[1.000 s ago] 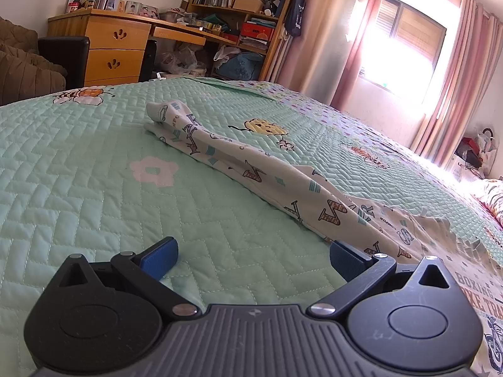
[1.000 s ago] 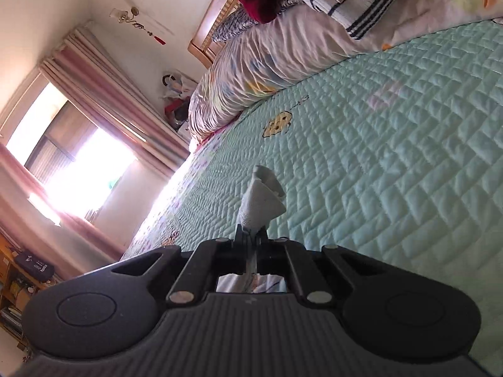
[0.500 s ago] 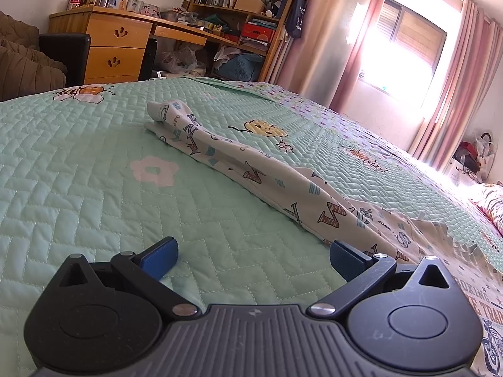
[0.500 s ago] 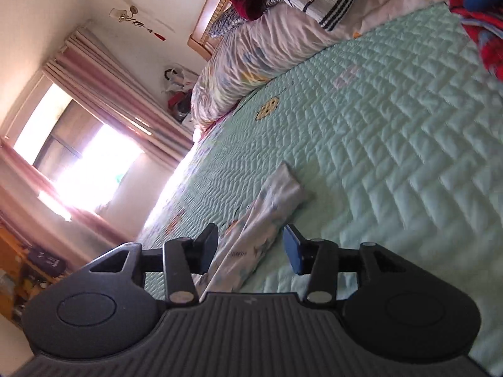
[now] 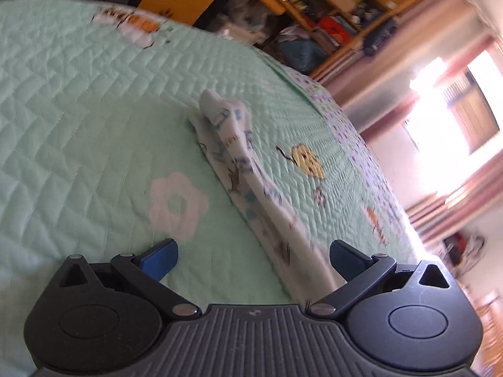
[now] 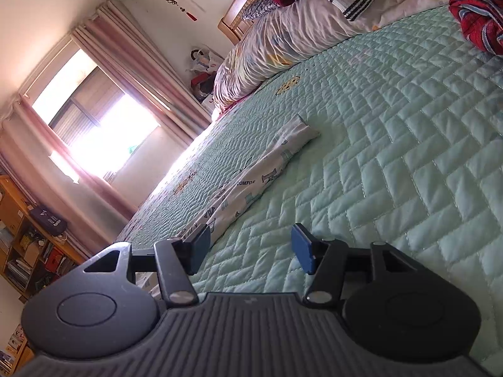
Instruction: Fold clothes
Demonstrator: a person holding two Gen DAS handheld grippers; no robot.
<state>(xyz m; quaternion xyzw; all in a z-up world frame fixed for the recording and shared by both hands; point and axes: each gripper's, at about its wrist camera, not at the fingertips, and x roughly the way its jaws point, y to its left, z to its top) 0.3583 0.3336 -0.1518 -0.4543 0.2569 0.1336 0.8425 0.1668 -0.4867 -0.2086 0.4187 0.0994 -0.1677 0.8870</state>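
Note:
A long white printed garment (image 5: 242, 169) lies stretched in a narrow strip across the green quilted bed (image 5: 78, 119). In the left wrist view it runs from mid-frame down to the right finger; my left gripper (image 5: 251, 259) is open, the cloth passing just inside its right pad without being pinched. In the right wrist view the same garment (image 6: 251, 182) lies ahead and to the left, its end beside the left finger. My right gripper (image 6: 251, 245) has its jaws opening, with only bare quilt between them.
A wooden desk and bookshelf (image 5: 314, 9) stand beyond the bed's far edge. Pink curtains frame a bright window (image 6: 94, 119). Pillows and bedding (image 6: 298, 37) are piled at the headboard, and a red and blue garment (image 6: 478, 22) lies at the right.
My right gripper let go of the garment's end, opened and drew back, leaving the cloth flat on the quilt. My left gripper rolled and shifted along the garment, staying open.

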